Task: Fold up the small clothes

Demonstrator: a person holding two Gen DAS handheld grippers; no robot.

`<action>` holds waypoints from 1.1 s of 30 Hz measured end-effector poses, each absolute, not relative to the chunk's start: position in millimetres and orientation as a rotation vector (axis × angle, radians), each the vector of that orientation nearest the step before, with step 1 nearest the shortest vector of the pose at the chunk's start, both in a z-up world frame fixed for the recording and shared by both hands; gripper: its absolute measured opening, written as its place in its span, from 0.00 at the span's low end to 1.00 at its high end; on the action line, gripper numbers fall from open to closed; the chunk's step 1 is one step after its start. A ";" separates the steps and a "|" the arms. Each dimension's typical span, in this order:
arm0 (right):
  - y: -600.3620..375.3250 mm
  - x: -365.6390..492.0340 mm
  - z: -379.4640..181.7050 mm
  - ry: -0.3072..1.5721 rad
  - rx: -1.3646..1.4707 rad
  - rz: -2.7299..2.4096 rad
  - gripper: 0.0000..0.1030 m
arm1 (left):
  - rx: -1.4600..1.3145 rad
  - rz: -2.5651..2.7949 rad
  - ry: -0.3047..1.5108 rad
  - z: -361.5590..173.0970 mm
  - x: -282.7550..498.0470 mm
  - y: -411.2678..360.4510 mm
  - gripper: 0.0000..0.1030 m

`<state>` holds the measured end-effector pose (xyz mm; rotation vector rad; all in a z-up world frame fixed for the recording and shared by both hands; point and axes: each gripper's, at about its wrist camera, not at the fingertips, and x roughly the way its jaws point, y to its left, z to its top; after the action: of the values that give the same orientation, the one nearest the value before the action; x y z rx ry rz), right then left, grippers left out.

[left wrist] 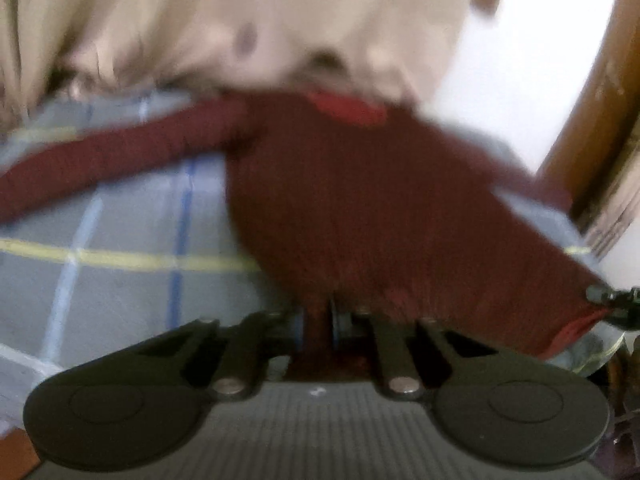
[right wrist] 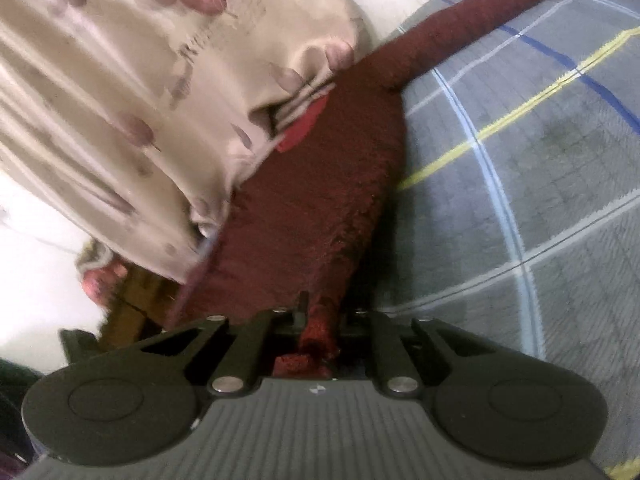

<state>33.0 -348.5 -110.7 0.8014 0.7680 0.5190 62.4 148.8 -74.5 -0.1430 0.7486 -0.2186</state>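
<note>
A dark maroon knit sweater point(left wrist: 360, 200) lies spread over a grey checked bedsheet point(left wrist: 120, 280), its red collar lining point(left wrist: 344, 108) at the far end and one sleeve point(left wrist: 100, 160) stretched out to the left. My left gripper point(left wrist: 326, 312) is shut on the sweater's near hem. In the right wrist view the same sweater point(right wrist: 320, 200) runs away from me, with a sleeve point(right wrist: 480, 16) going up right. My right gripper point(right wrist: 320, 320) is shut on another part of the hem, with fabric bunched between the fingers. Its tip also shows at the right edge of the left wrist view point(left wrist: 612, 300).
A beige flowered curtain point(right wrist: 120, 100) hangs at the far side of the bed, touching the sweater's collar end. A wooden frame point(left wrist: 600, 100) stands at the right. The checked sheet point(right wrist: 540, 200) stretches to the right of the sweater.
</note>
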 end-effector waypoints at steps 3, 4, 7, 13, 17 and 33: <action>-354.0 20.0 -96.5 0.728 0.859 0.543 0.12 | -0.154 -0.213 0.721 -50.1 46.4 157.9 0.11; -355.4 13.6 -92.3 0.720 0.871 0.549 0.12 | -0.170 -0.218 0.736 -50.5 39.9 159.8 0.11; -358.0 2.2 -95.5 0.749 0.886 0.521 0.11 | -0.086 -0.152 0.774 -71.5 25.5 154.5 0.11; -372.5 -3.2 -108.9 0.758 0.822 0.431 0.21 | -0.149 -0.063 0.784 -92.2 39.6 179.6 0.14; -384.6 11.6 -96.5 0.698 0.741 0.410 0.72 | -0.158 -0.150 0.852 -113.2 59.6 178.4 0.48; -353.9 47.9 -122.0 0.812 0.793 0.530 0.12 | -0.368 -0.252 0.852 -107.4 73.7 184.9 0.01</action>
<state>47.9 -353.9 -122.0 0.7934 0.8123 0.5305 73.7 184.9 -107.4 -0.3678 0.8519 -0.2524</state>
